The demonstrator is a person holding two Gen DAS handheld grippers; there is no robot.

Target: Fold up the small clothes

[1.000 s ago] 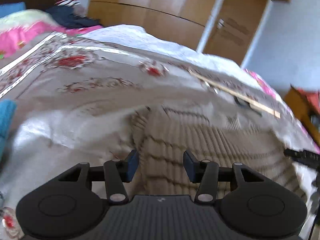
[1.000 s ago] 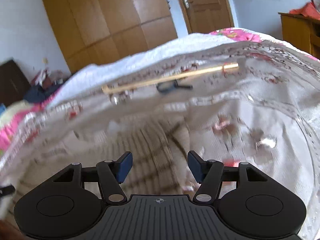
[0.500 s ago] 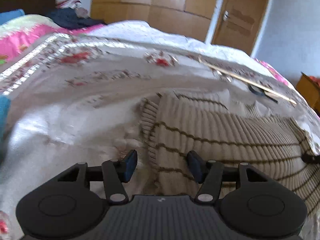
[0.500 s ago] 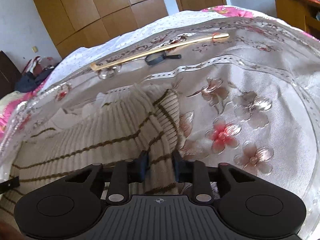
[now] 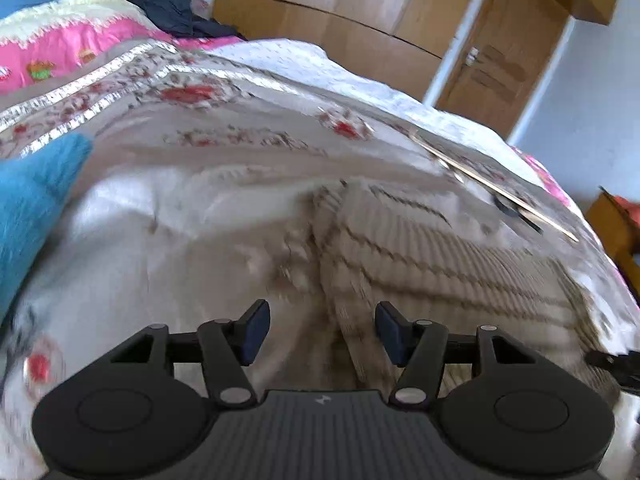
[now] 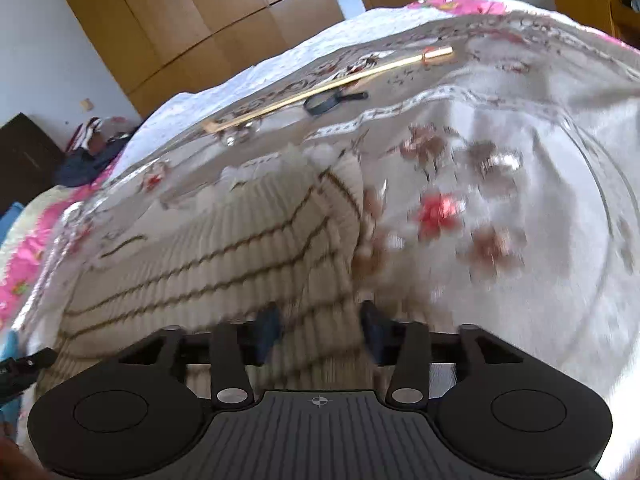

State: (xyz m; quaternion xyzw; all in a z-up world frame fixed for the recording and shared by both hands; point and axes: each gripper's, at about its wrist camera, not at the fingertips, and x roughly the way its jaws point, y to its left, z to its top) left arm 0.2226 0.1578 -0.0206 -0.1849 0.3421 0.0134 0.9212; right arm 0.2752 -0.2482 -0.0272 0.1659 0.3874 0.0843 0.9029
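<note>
A beige ribbed knit garment with thin brown stripes (image 5: 432, 264) lies flat on the floral bedspread (image 5: 208, 200). My left gripper (image 5: 320, 332) is open and empty over the garment's left edge. In the right wrist view the same garment (image 6: 224, 248) spreads to the left, and my right gripper (image 6: 320, 332) is open with its fingers on either side of the garment's right edge. The right gripper's tip (image 5: 612, 360) shows at the far right of the left wrist view.
A blue cloth (image 5: 32, 208) lies at the left. A long wooden stick (image 6: 332, 88) and a black magnifying glass (image 6: 328, 102) lie further back on the bed. Pink bedding (image 5: 60, 60), dark clothes (image 5: 180, 20) and wooden wardrobes (image 6: 200, 12) stand behind.
My right gripper was closed on the garment's right edge half a second ago and has opened. My left gripper stayed open and shifted slightly; both views are blurred by motion.
</note>
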